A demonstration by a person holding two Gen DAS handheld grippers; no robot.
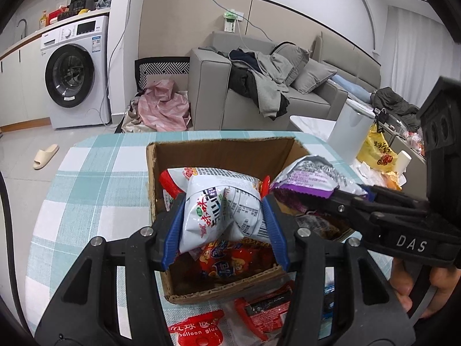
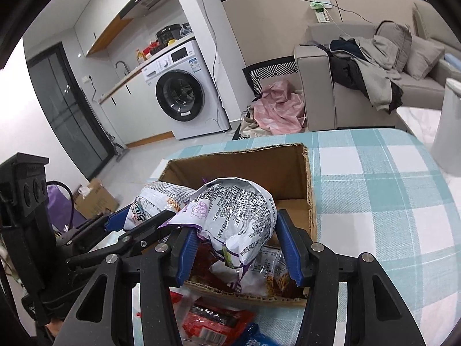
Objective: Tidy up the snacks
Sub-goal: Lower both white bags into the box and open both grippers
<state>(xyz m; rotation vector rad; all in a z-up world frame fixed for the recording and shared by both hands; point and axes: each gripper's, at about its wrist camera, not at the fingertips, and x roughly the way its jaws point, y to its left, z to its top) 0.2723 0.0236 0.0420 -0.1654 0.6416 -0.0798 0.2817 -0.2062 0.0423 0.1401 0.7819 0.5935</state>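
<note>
Slipper (image 1: 46,156) only in left view.

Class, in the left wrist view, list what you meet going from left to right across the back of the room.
washing machine → pink cloth on the floor → grey sofa with heaped clothes → white bin → yellow bag
</note>
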